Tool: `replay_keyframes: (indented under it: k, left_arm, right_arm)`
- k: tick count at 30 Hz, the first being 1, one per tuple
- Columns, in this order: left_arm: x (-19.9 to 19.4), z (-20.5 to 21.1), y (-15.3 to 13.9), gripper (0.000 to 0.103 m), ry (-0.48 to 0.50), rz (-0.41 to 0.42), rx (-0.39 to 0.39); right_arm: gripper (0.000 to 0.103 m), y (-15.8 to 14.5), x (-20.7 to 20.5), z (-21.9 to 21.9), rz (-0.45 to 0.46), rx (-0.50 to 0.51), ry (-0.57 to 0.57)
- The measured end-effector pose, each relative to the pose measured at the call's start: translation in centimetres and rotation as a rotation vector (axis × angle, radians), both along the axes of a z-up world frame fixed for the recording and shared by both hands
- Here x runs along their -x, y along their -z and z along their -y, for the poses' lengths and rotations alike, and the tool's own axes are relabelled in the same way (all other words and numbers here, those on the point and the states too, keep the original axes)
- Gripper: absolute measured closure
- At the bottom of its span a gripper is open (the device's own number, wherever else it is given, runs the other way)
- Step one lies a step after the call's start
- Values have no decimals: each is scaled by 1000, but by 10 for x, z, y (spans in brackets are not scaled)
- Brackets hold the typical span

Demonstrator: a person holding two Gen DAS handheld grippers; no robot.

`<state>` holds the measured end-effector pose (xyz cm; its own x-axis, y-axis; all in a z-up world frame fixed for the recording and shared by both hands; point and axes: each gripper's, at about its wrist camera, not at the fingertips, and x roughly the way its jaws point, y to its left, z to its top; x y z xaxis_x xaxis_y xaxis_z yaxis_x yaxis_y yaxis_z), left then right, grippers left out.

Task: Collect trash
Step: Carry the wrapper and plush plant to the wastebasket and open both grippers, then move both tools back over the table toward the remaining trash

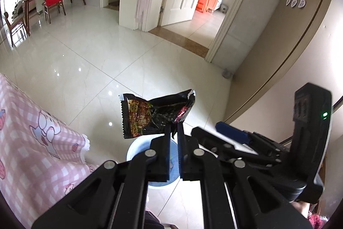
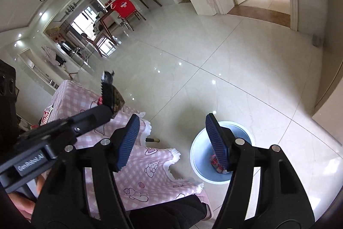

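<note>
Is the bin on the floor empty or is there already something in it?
Not empty. The right wrist view shows a reddish wrapper lying at the bottom of the bin.

Snack wrapper (image 1: 154, 114): crinkled glossy foil/plastic film, black w/ printed pic, serrated edge. Left gripper (image 1: 174, 132): matt black plastic, shiny round metal pins at the joints. Right gripper (image 2: 171, 138) fingers (image 2: 128, 141): dark blue ribbed rubbery pads, matt. Bin (image 2: 198, 156): smooth pale-blue plastic, slight sheen. Counter (image 2: 148, 166) cover: soft pink checked cloth w/ cartoon print, frayed white fringe. Floor (image 1: 90, 61): polished cream tile, v. glossy, mirrors ceiling lights.
</note>
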<state>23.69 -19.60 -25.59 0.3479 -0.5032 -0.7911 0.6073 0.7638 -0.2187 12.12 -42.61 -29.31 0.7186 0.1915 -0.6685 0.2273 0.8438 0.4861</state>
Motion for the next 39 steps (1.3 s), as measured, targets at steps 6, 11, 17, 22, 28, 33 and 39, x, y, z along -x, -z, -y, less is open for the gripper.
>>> replay_keyframes:
  k: [6,11,17,22,28,33,39]
  left_arm:
    - [0,11,8,98,9,-20,-17]
    - [6,19,14,98,38,-35,-23]
    - [12,36,14,97,75,-32,-23]
    - [9,45,10,91,82,-27,-8]
    - [5,40,4,32,27,-35,16]
    - [7,25,-5,32,-10,-29,30]
    - [17,-4,-21,32,-67,0,49]
  right_arm:
    - [39,-8,9,6,21,-2,35]
    - [38,-18,21,16,59,20,85]
    - [35,-34,38,28,132,17,156]
    - [34,-43,50,38,186,1,200]
    - [34,-43,52,41,187,-2,212]
    - [33,-43,49,35,173,-2,195]
    - [33,-52,46,14,172,2,146]
